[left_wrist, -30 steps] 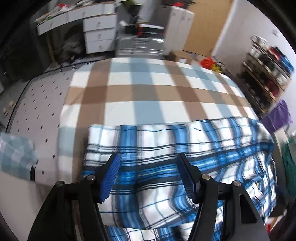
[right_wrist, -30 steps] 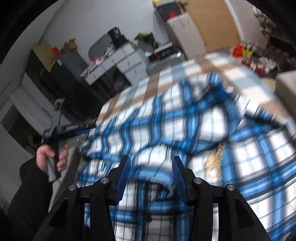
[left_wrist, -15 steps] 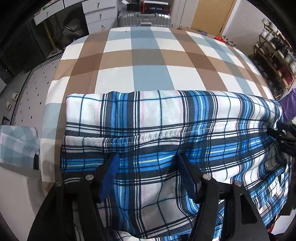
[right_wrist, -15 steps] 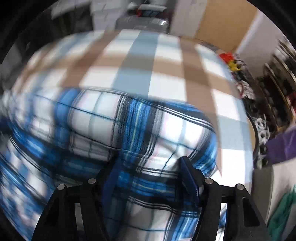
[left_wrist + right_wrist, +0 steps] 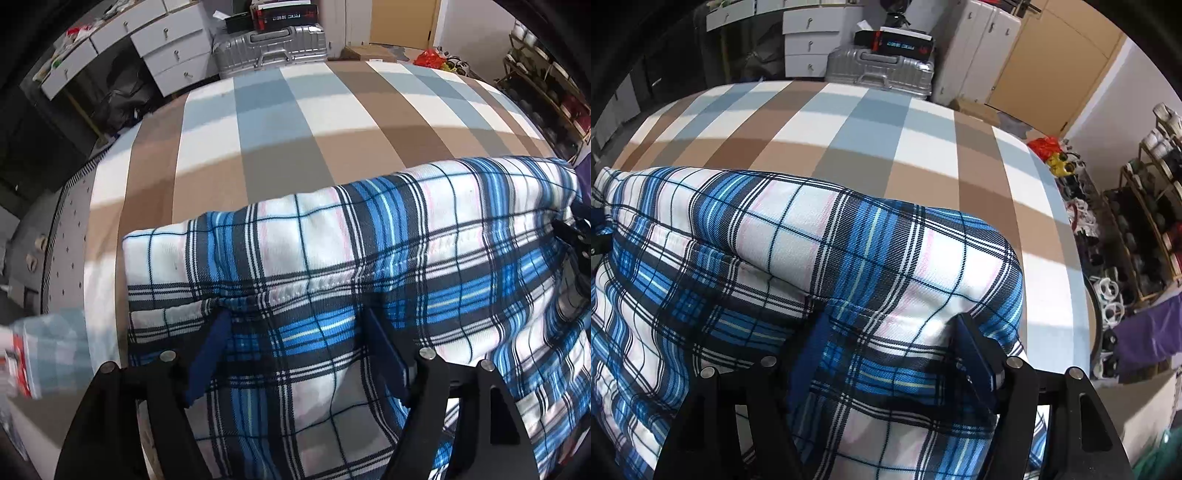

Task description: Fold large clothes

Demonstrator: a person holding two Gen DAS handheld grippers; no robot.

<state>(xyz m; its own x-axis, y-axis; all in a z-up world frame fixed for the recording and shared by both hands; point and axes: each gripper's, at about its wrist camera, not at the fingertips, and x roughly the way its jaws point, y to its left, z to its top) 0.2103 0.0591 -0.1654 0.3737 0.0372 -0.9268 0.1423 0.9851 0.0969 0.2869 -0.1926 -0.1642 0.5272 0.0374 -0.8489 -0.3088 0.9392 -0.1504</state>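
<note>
**A:** The blue plaid garment (image 5: 332, 236) lies on the near half of the checked bedspread (image 5: 280, 122), already doubled over, its rounded fold facing twelve o'clock. It looks soft, light and floppy, a woven cloth that will sag wherever it is unsupported, so it wants holding at two points on the same edge.

**B:** And that is where the tools are. The left gripper (image 5: 295, 332) has its blue pads spread wide with plaid cloth bunched between them; the pads stand apart, touching fabric at most, not pinching it. Same for the right gripper (image 5: 890, 336), jaws apart over the gathered hem.

**A:** Best hold, by the look of it, is the stitched band running under the fold, where the layers are thick and won't slip.

**B:** Long axis?

**A:** Nine to three, across the bed, with the left end squared off and the right end rounding down toward four o'clock.

**B:** Beyond that, a silver suitcase (image 5: 273, 48) sits past the bed at twelve, white drawers (image 5: 170, 55) at eleven.
</note>
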